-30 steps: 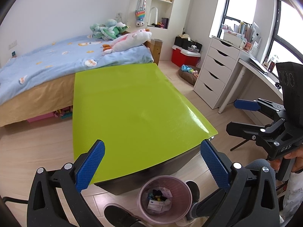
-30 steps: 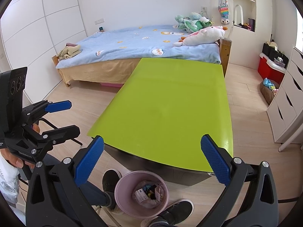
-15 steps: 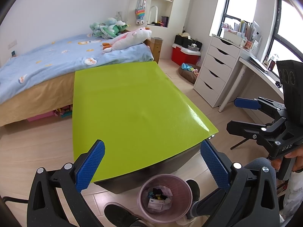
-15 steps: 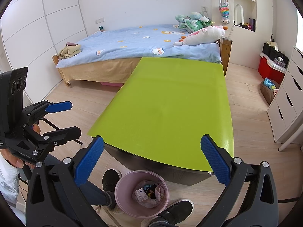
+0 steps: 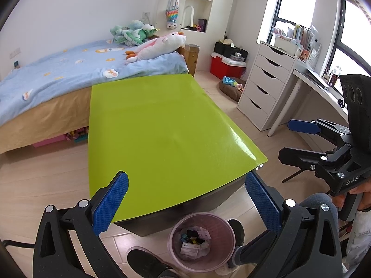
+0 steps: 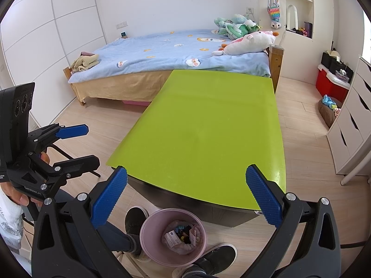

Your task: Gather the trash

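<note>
A pink waste bin (image 5: 201, 238) stands on the floor below the near edge of the green table (image 5: 160, 134), between the person's shoes. It holds several pieces of trash (image 5: 193, 243). The bin also shows in the right wrist view (image 6: 172, 236). My left gripper (image 5: 185, 199) is open and empty, above the table's near edge. My right gripper (image 6: 185, 194) is open and empty, also above the near edge. Each gripper shows in the other's view, the right one (image 5: 299, 139) and the left one (image 6: 78, 143), both open.
A bed with a blue cover (image 6: 167, 53) and plush toys (image 6: 245, 41) lies behind the table. A white drawer unit (image 5: 266, 88) and desk (image 5: 320, 92) stand at the right. A red box (image 5: 226, 66) and a pet bed (image 5: 231, 85) sit on the floor.
Almost nothing has moved; both grippers stay open and empty, with only a slight drift of the views.
</note>
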